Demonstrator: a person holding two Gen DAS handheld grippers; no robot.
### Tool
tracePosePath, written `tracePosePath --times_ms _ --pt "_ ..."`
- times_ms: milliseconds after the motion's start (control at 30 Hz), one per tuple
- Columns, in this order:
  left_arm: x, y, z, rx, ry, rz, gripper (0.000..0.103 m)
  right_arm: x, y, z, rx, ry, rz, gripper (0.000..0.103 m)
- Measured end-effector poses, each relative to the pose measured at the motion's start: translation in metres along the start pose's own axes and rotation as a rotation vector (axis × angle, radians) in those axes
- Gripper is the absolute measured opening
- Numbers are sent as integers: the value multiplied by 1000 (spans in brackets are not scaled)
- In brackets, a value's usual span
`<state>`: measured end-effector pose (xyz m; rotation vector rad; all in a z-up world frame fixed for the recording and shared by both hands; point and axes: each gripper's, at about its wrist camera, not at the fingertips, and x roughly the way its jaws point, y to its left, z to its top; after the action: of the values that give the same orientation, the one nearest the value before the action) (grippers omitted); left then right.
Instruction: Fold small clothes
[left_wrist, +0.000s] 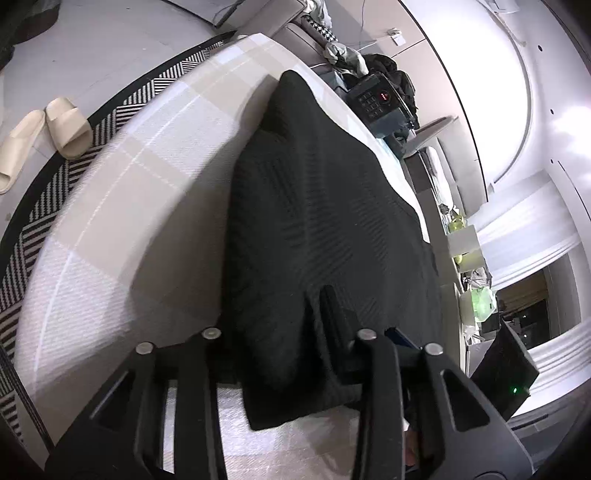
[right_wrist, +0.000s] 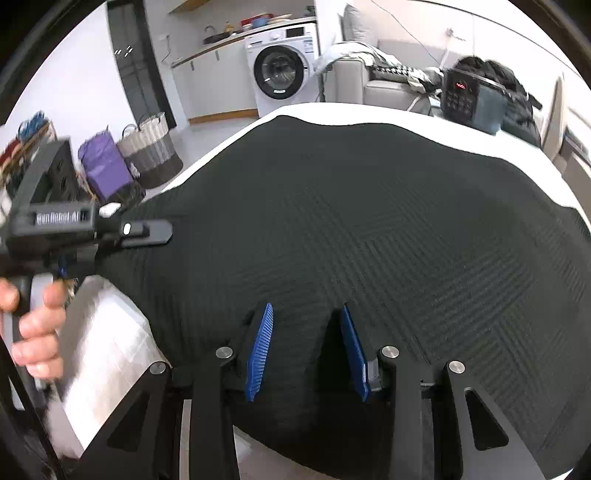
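Your black garment (right_wrist: 351, 221) lies mostly flat on the worktop (left_wrist: 122, 206) with folding hardly begun, while your left gripper (left_wrist: 325, 314) pinches its near edge and your right gripper (right_wrist: 306, 343) stands narrowly apart over the cloth.

A black ribbed garment (right_wrist: 369, 229) lies on the pale checked bed (left_wrist: 147, 155).

So there's one black garment (right_wrist: 369, 229), two cream slippers (left_wrist: 68, 127), one washing machine (right_wrist: 282, 75), two laundry baskets (right_wrist: 151, 153), one purple bag (right_wrist: 103, 168).
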<state>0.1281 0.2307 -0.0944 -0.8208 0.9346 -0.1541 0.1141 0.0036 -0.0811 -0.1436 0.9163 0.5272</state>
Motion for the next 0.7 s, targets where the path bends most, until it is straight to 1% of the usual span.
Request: tracePosePath --times_ms 100,167,333,400,433,500,567,633,700 --pt "3 -3 3 -5 -16 17 31 0 -2 -2 10 4 15 39" --pt "6 -6 5 -1 -40 48 14 0 -7 -1 30 8 31 40" --pt "3 -14 5 38 -66 31 13 0 -11 1 42 3 45 42" --pt "4 -11 5 34 -60 42 13 2 -17 6 71 -1 64 42" --pt "5 -8 5 26 -57 47 13 3 -20 7 82 -5 50 42" --pt "7 -3 5 9 -47 54 13 5 -22 6 70 -9 45 41" --pt "6 0 4 5 -46 54 13 4 -16 4 24 -5 25 41" --pt "6 0 4 9 -48 58 13 0 -14 0 16 -6 37 41" --pt "6 -1 4 13 -49 62 13 -2 -22 -4 51 -11 63 41"
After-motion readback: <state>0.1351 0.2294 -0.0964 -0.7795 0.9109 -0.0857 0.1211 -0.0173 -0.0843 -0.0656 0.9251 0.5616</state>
